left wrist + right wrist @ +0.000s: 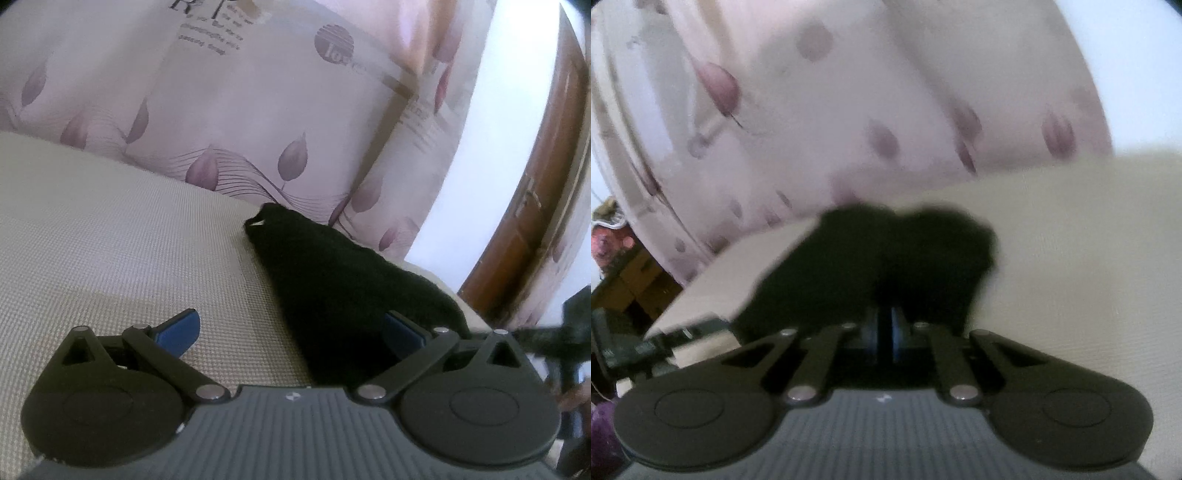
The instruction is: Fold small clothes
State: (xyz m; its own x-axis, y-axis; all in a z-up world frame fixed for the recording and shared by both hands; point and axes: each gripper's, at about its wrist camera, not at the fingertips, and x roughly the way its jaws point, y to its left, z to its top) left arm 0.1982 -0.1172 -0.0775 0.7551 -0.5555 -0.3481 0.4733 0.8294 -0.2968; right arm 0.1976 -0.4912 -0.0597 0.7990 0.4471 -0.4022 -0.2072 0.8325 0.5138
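Two grippers work over one dark garment. The left gripper [288,332] stands with its jaws spread wide; one blue pad [181,329] hangs free over the woven surface, while the other [402,332] is partly covered by the black cloth [332,280], whose near end lies between the two pads. Nothing there is pinched. The right gripper [884,332] has its blue pads [897,334] drawn nearly together, with only a thin dark strip between them; the picture is blurred, but black fabric appears to sit in that narrow gap, so it looks clamped on the black cloth [894,258].

Seen from the left wrist, the cloth runs as a long tapering strip away from the gripper towards the far edge of the beige textured surface [110,240], ending in a small loop close to that edge. From the right wrist it shows as a bunched, humped mass on the same surface [1071,258].

Beyond it hangs a pale curtain printed with purple leaves [258,129]. A brown wooden door [535,184] stands off to the side.
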